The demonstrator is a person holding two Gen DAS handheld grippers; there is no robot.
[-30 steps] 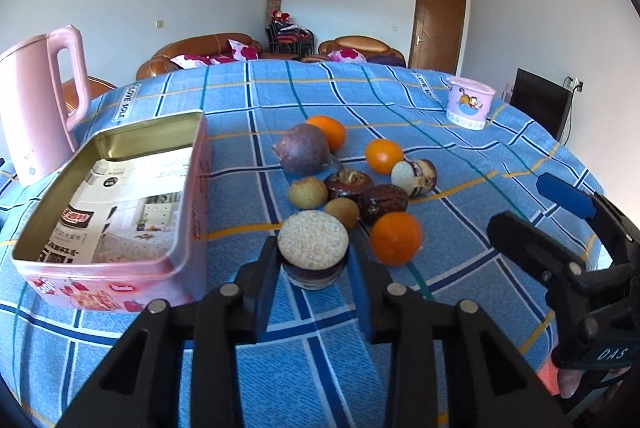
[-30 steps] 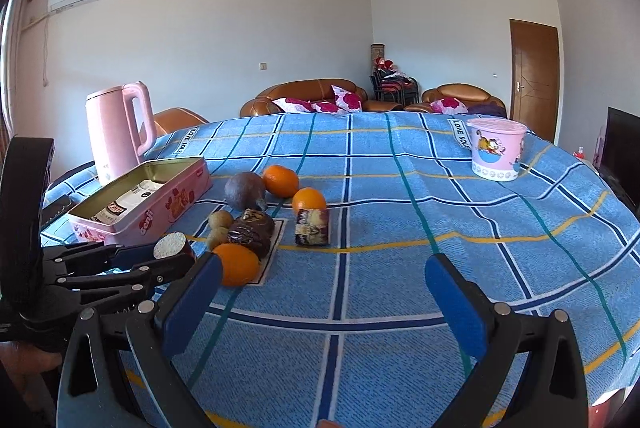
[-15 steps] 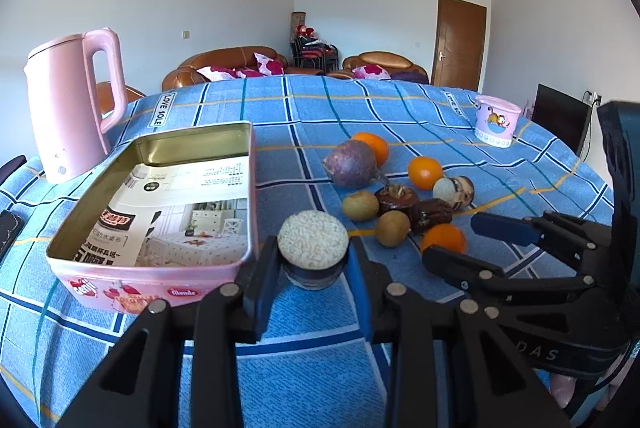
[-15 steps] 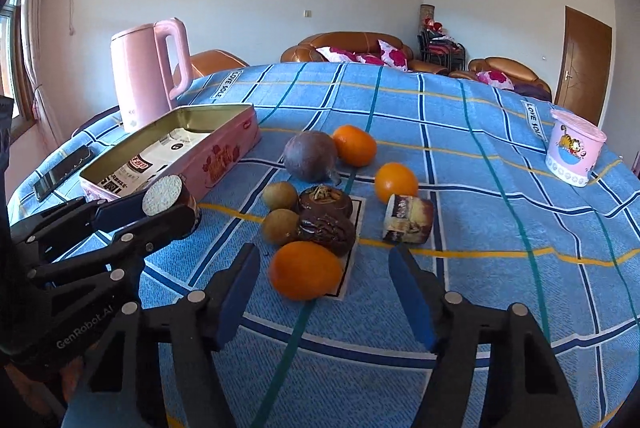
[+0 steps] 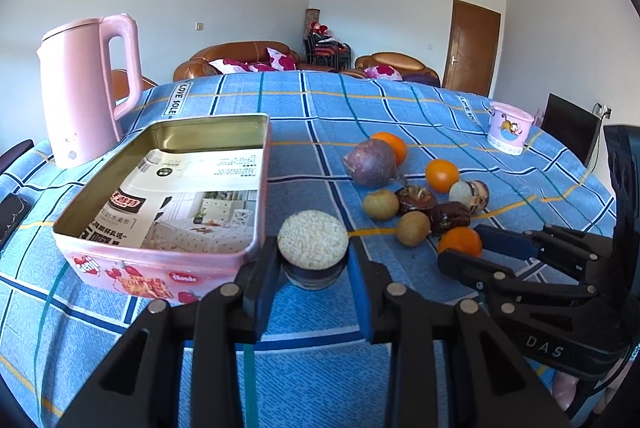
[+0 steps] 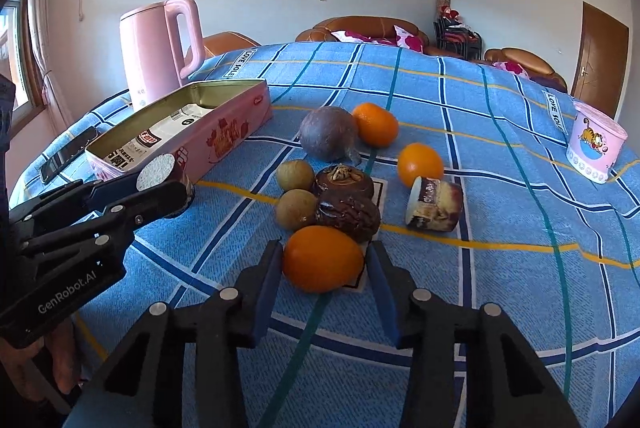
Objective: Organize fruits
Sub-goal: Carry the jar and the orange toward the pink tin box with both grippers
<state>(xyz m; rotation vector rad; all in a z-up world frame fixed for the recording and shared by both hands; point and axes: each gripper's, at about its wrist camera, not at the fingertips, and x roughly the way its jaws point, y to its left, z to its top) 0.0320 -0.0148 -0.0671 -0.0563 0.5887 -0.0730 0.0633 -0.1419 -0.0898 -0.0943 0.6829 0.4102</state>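
Right claw brackets the nearest orange, fingers not yet closed.

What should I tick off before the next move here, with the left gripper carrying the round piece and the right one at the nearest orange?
1. Left gripper shut on the round cut piece: ok.
2. Pink tin open, only a printed sheet inside: ok.
3. Held piece over the tin: not ok; it sits just outside the tin's near right corner.
4. Right gripper straddles the nearest orange, one finger each side: ok.
5. Right fingers pressing on the orange: cannot tell; a gap seems to show at the right finger.
6. Room around the orange: not ok; the dark wrinkled fruit sits right behind it, apparently touching.
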